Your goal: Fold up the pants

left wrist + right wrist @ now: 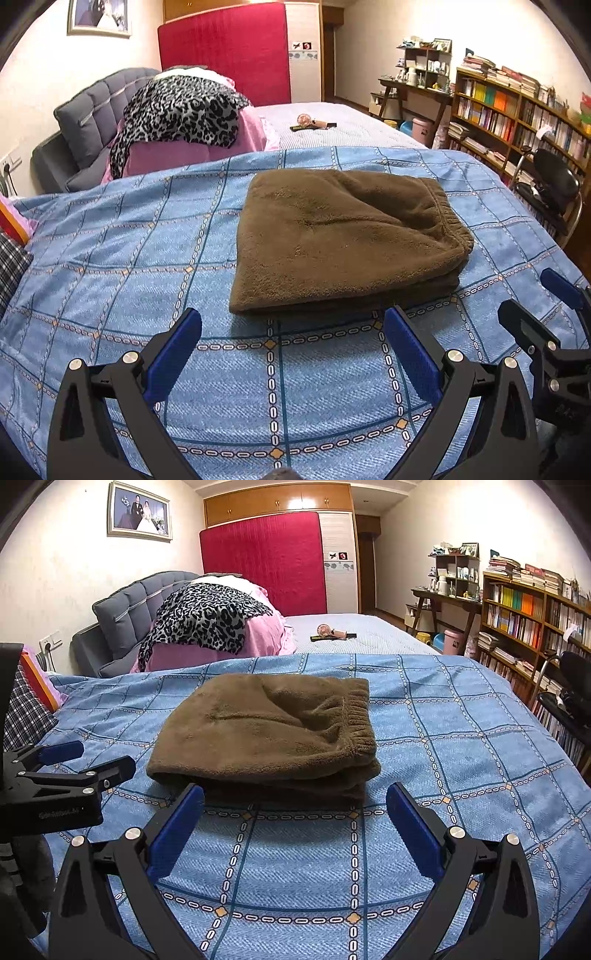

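Brown fleece pants (343,240) lie folded into a thick stack on the blue checked bedspread (129,280), elastic waistband to the right. My left gripper (293,321) is open and empty, just short of the stack's near edge. The right gripper shows at the right edge of this view (546,295), open. In the right wrist view the folded pants (266,734) lie straight ahead. My right gripper (295,797) is open and empty, its left fingertip at the stack's near edge. The left gripper (85,760) shows at the left, open.
A leopard-print cloth (181,107) lies over pink bedding by the grey headboard (92,114). A small fan (306,120) lies farther back on the bed. Bookshelves (517,114) and a black chair (554,181) stand to the right. A red mattress (225,51) leans on the far wall.
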A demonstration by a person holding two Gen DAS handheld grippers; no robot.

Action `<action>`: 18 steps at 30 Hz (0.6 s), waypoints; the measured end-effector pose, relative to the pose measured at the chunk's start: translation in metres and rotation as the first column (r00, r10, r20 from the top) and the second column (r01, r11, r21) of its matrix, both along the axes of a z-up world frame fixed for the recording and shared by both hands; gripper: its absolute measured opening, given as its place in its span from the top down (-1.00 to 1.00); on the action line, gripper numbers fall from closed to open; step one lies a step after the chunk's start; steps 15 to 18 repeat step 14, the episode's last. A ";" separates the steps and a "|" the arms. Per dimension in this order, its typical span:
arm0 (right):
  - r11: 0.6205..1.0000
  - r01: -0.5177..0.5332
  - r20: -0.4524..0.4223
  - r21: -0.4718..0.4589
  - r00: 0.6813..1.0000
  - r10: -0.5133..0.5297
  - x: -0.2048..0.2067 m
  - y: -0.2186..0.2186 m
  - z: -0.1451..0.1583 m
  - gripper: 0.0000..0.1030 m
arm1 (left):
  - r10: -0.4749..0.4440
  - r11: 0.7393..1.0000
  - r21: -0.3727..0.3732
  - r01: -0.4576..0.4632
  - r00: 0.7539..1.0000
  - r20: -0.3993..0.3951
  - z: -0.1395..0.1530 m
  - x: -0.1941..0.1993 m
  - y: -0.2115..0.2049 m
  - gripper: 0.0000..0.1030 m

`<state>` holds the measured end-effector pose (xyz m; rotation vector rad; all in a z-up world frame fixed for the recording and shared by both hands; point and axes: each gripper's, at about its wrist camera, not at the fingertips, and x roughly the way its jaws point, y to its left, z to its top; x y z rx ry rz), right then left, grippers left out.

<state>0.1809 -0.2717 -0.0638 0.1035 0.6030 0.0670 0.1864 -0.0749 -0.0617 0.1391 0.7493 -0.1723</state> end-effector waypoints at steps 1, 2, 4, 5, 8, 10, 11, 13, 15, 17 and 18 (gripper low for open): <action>1.000 0.000 -0.004 0.002 1.000 0.000 0.001 0.000 -0.001 -0.94 | -0.003 1.000 0.007 0.003 1.000 0.007 0.000 0.000 -0.001 -0.90; 1.000 0.001 -0.005 0.003 1.000 -0.001 0.001 -0.001 -0.002 -0.94 | -0.007 1.000 0.013 0.007 1.000 0.010 0.000 0.000 -0.002 -0.90; 1.000 0.000 -0.007 0.003 1.000 0.000 0.002 -0.001 -0.003 -0.94 | -0.011 1.000 0.024 0.011 1.000 0.011 -0.001 0.001 -0.003 -0.90; 1.000 0.000 -0.009 0.003 1.000 0.000 0.002 0.000 -0.004 -0.94 | -0.011 1.000 0.027 0.011 1.000 0.011 -0.002 0.001 -0.003 -0.90; 1.000 -0.001 -0.015 0.003 1.000 0.001 0.003 0.000 -0.007 -0.94 | -0.005 0.999 0.033 0.005 1.000 -0.001 -0.004 0.004 -0.004 -0.90; 1.000 0.001 -0.021 0.003 1.000 -0.001 0.004 0.000 -0.009 -0.94 | 0.011 0.999 0.032 -0.011 1.000 -0.012 -0.006 0.005 -0.002 -0.90; 1.000 0.002 -0.025 0.004 1.000 -0.002 0.004 -0.001 -0.010 -0.94 | 0.015 1.000 0.028 -0.015 1.000 -0.016 -0.007 0.006 -0.001 -0.90; 1.000 0.005 -0.032 0.006 0.999 -0.005 0.005 -0.001 -0.012 -0.94 | 0.027 0.999 0.021 -0.026 0.999 -0.026 -0.009 0.007 0.002 -0.90; 1.000 0.007 -0.036 0.006 0.999 -0.007 0.005 -0.001 -0.013 -0.94 | 0.031 0.999 0.019 -0.030 0.999 -0.029 -0.011 0.008 0.004 -0.90; 1.000 0.007 -0.036 0.006 0.999 -0.007 0.005 -0.001 -0.013 -0.94 | 0.031 0.999 0.019 -0.030 0.999 -0.029 -0.011 0.008 0.004 -0.90; 1.000 0.007 -0.036 0.006 0.999 -0.007 0.005 -0.001 -0.013 -0.94 | 0.031 0.999 0.019 -0.030 0.999 -0.029 -0.011 0.008 0.004 -0.90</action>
